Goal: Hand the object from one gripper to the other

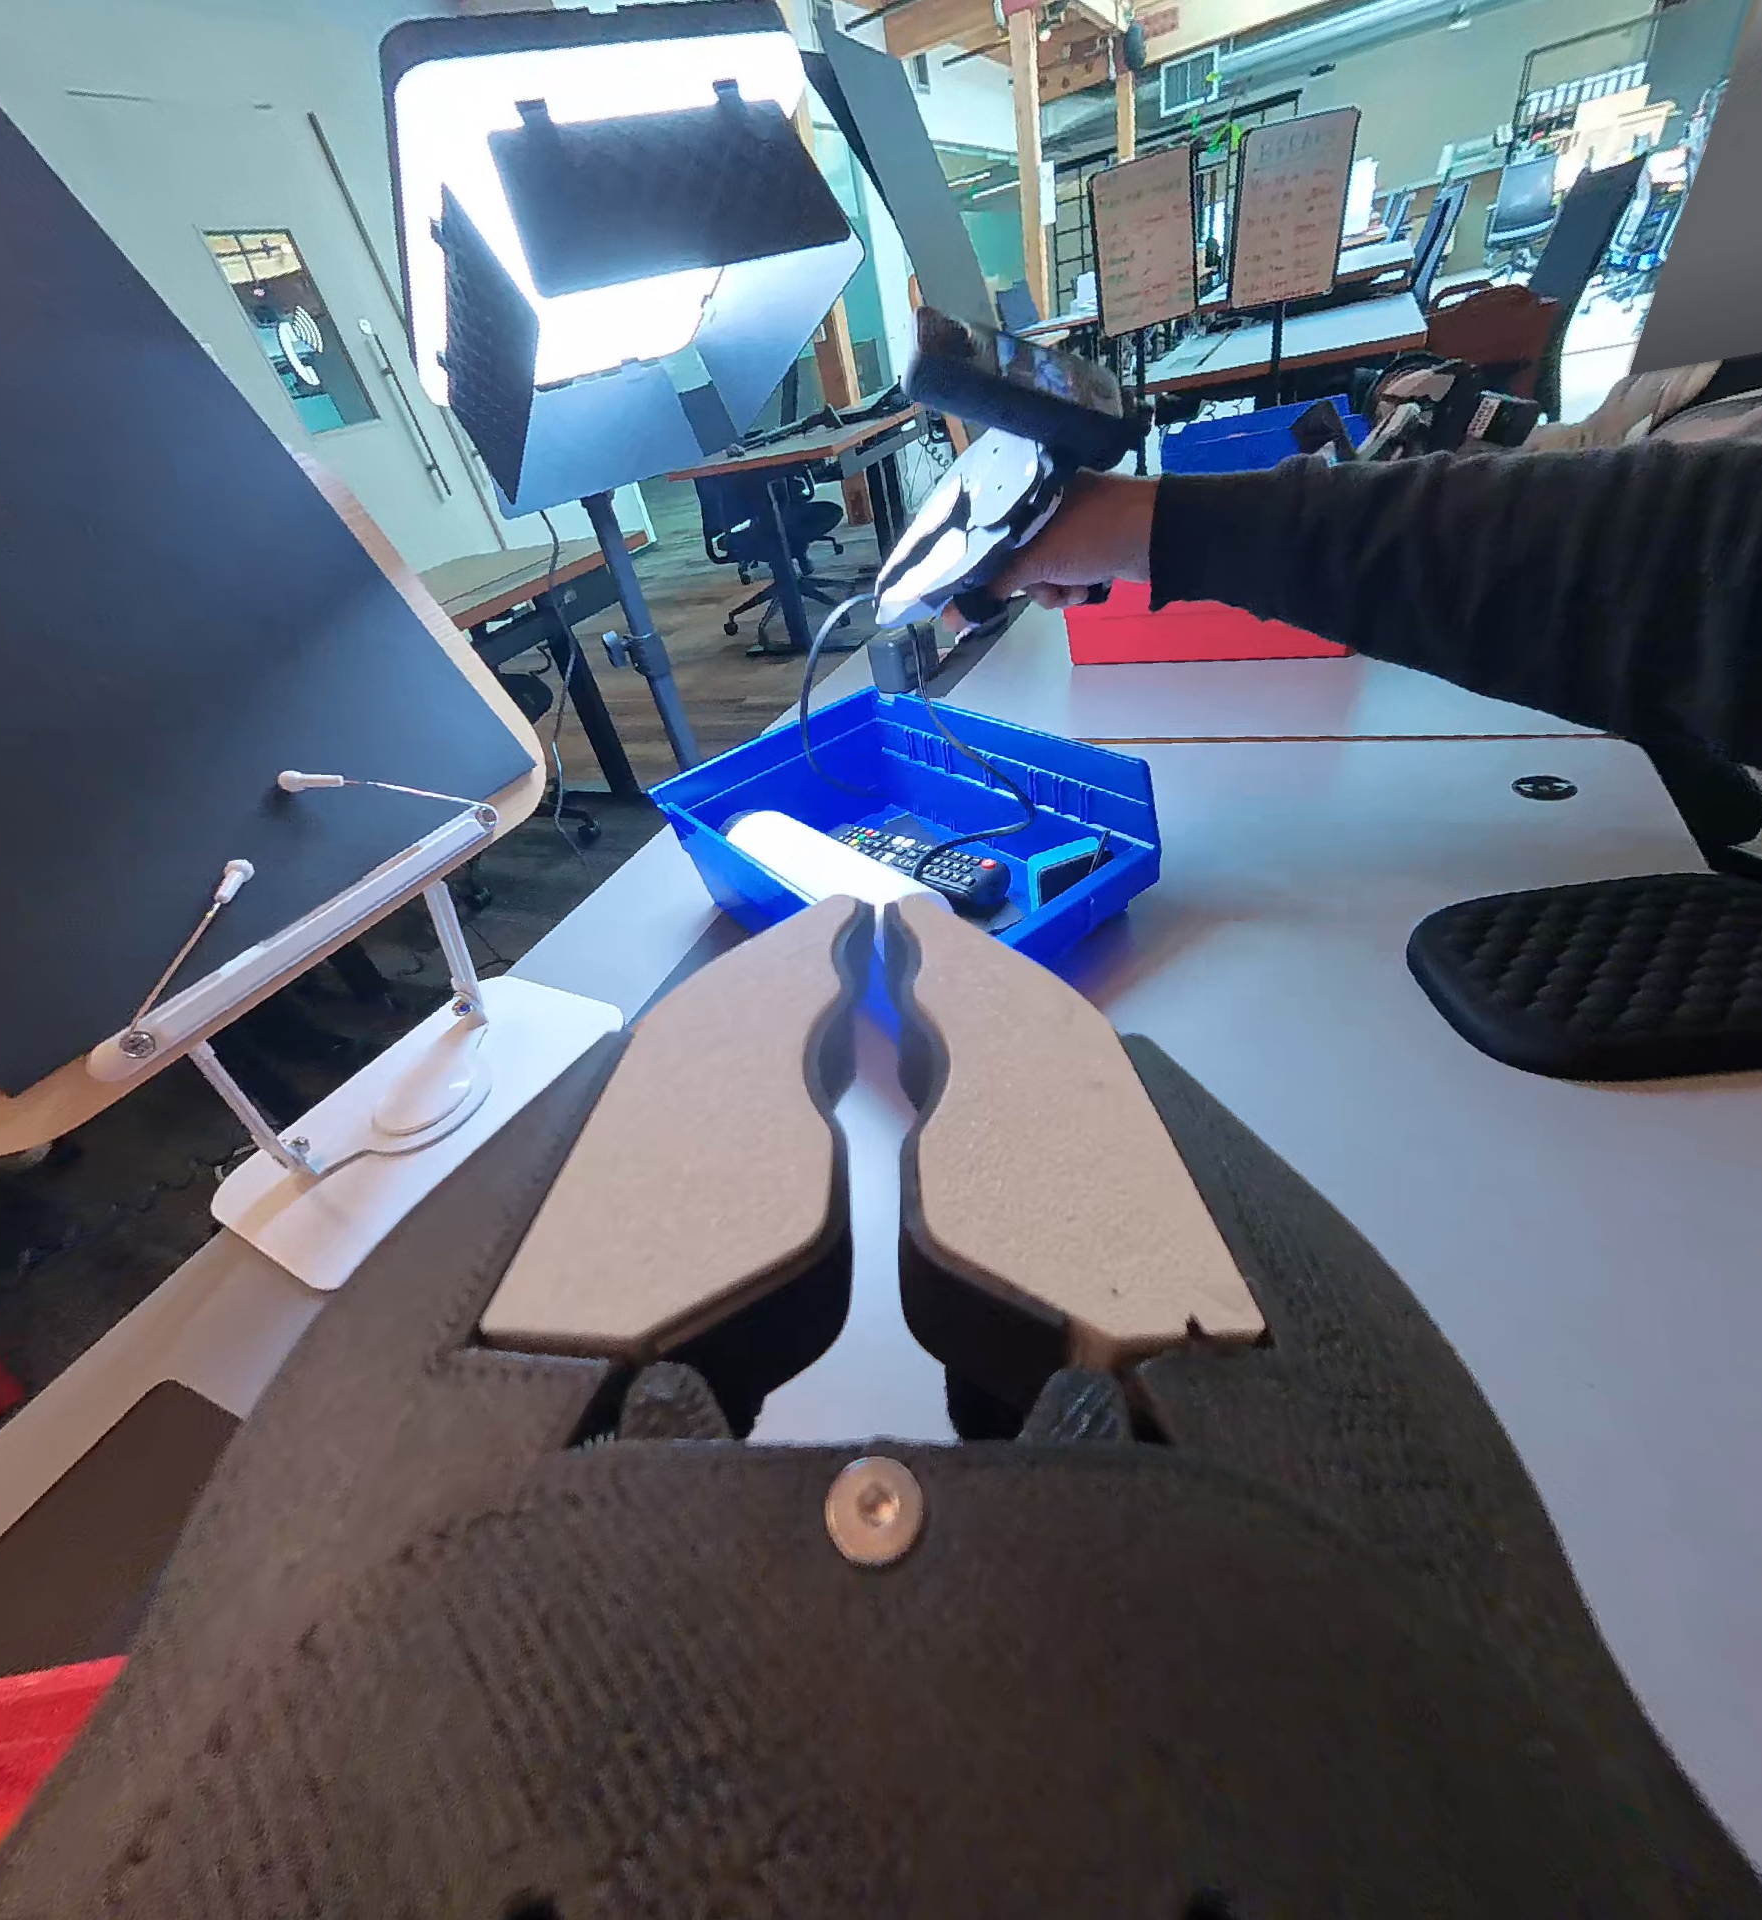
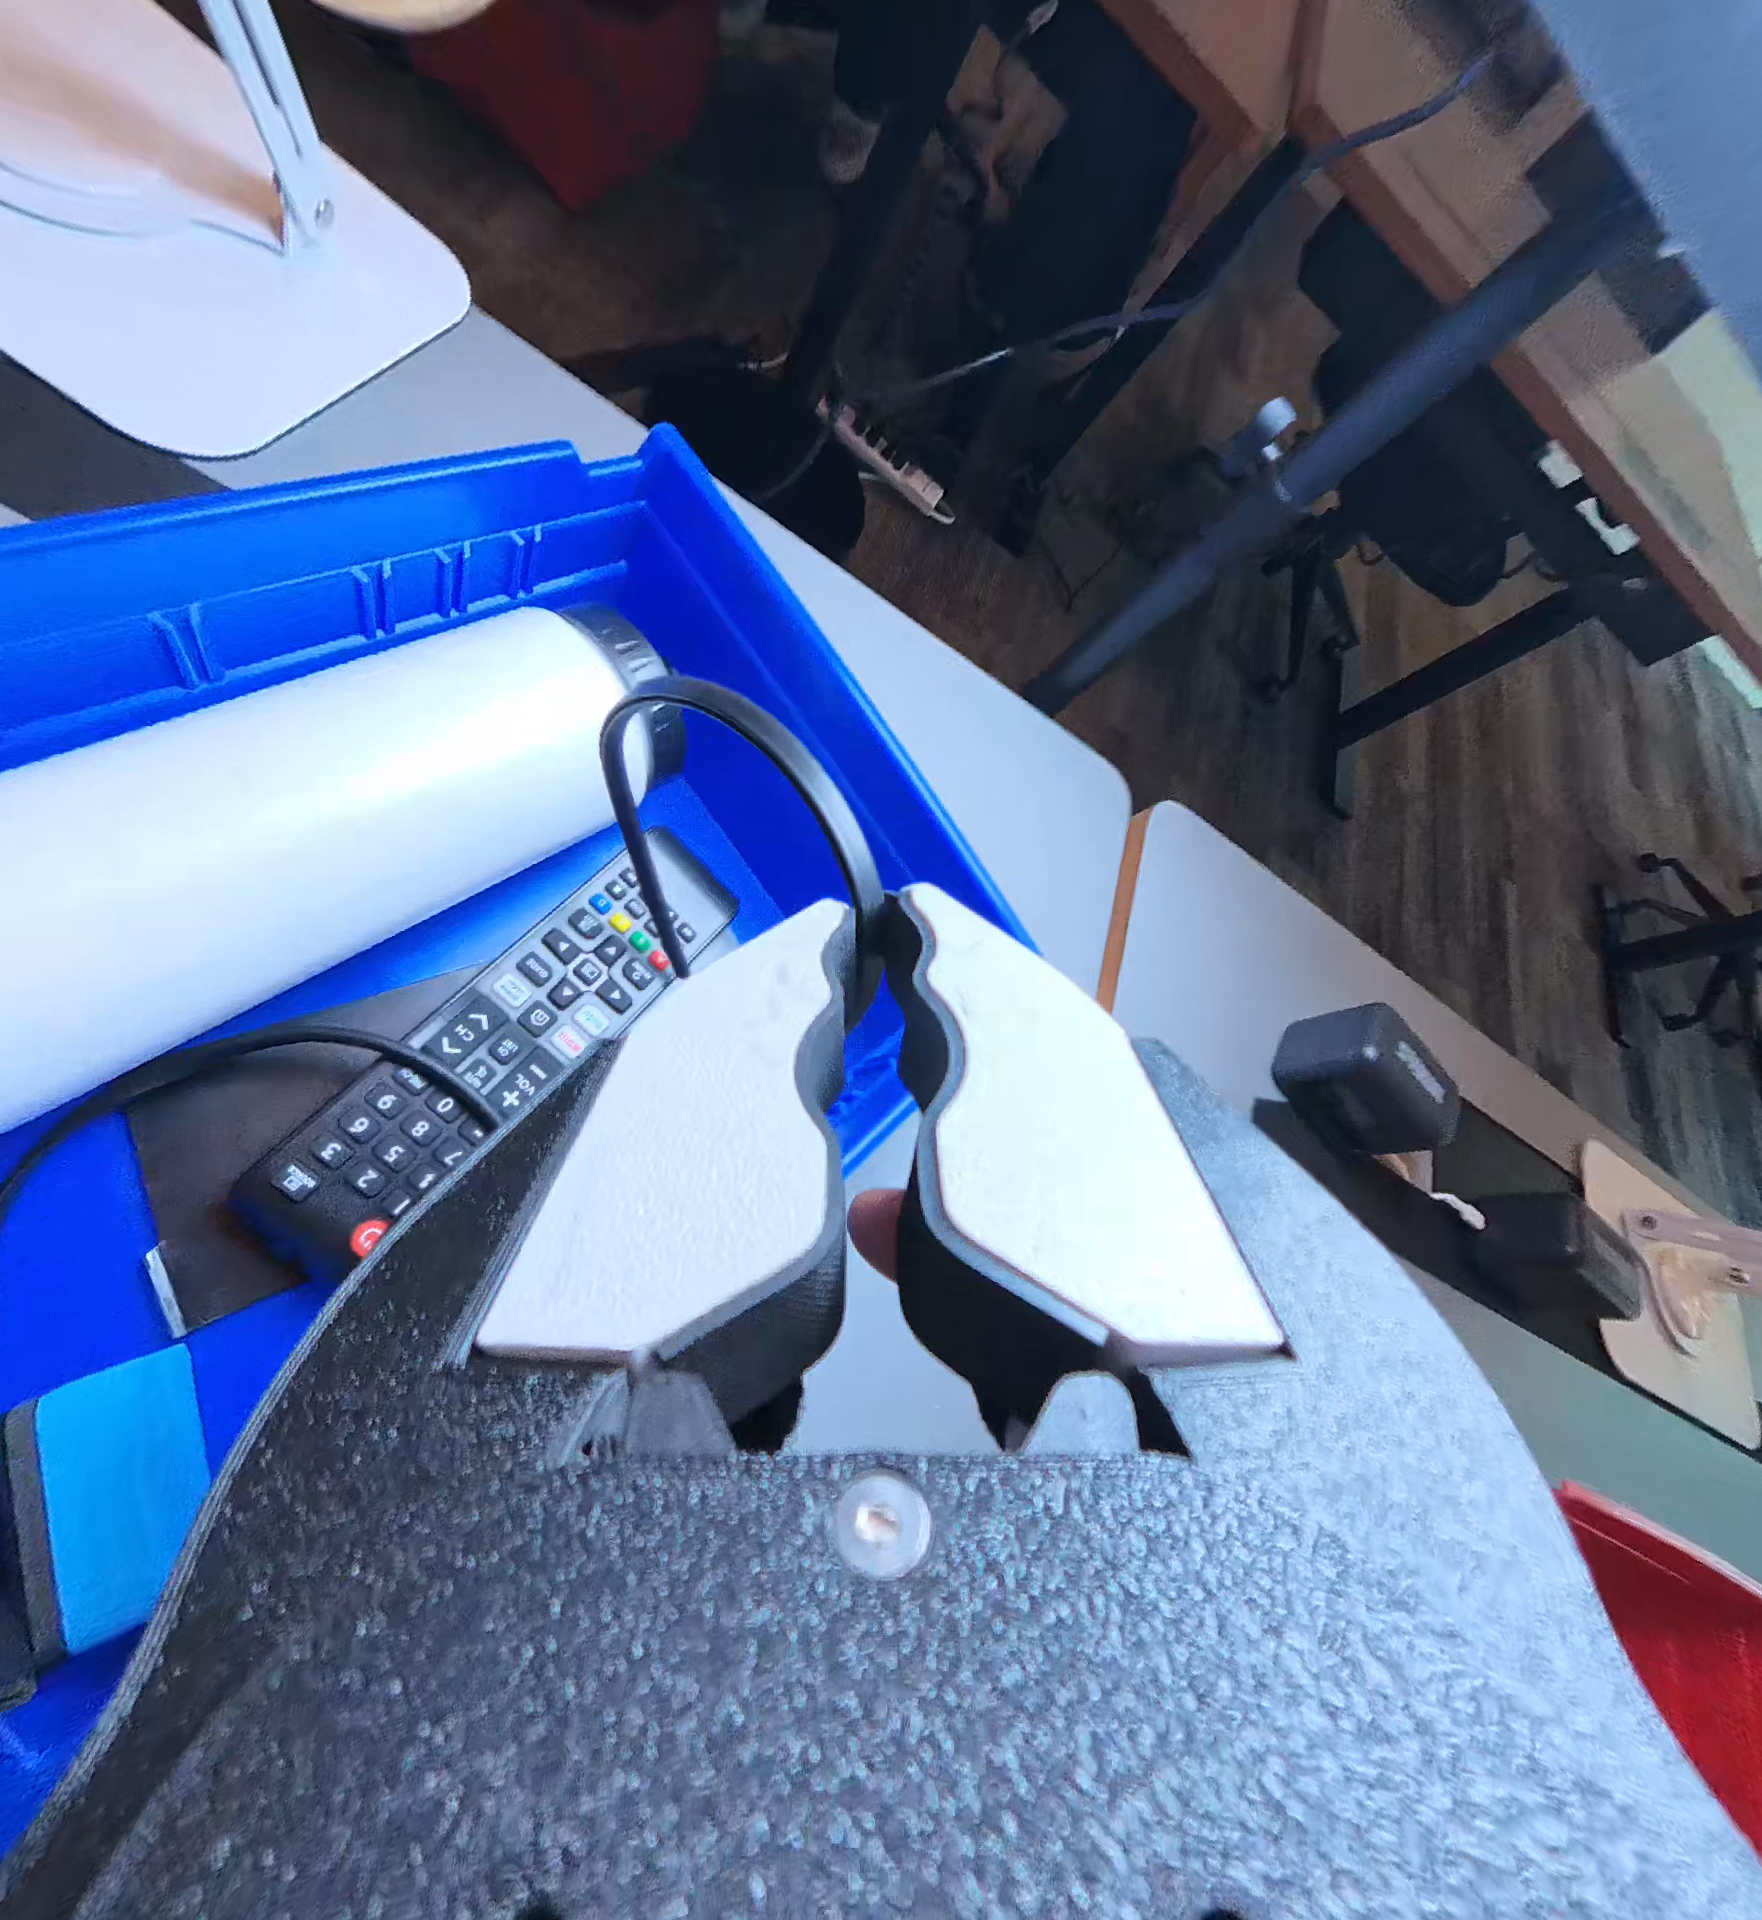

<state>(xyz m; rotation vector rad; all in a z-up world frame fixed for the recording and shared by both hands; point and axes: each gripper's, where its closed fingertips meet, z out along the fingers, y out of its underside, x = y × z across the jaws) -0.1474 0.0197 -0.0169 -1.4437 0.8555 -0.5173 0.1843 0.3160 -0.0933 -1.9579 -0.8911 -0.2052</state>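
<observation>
A black cable [image 2: 752, 727] is pinched between the tips of my right gripper [image 2: 882, 920], which is shut on it. The cable loops above a blue bin [image 2: 285, 582], and its lower run leads to a blue-faced device [image 2: 108, 1486] in the bin. In the left wrist view a hand holds the right gripper [image 1: 903, 649] above the bin [image 1: 1064, 748], with the cable [image 1: 804, 707] hanging down into it. My left gripper [image 1: 877, 914] is shut and empty. It hovers low over the table, just short of the bin's near wall.
The bin also holds a white bottle [image 2: 233, 831] and a black remote [image 2: 503, 1049]. A white stand [image 1: 420, 1101] holding a dark board is at the left. A black padded rest [image 1: 1625, 966] lies at the right, and a red bin [image 1: 1168, 634] lies beyond. The table edge runs behind the bin. Some 45 centimetres of space lies between my two pairs of fingers. The left gripper is farther from the blue-faced device [image 2: 108, 1486], some 40 centimetres, than the right, some 20 centimetres.
</observation>
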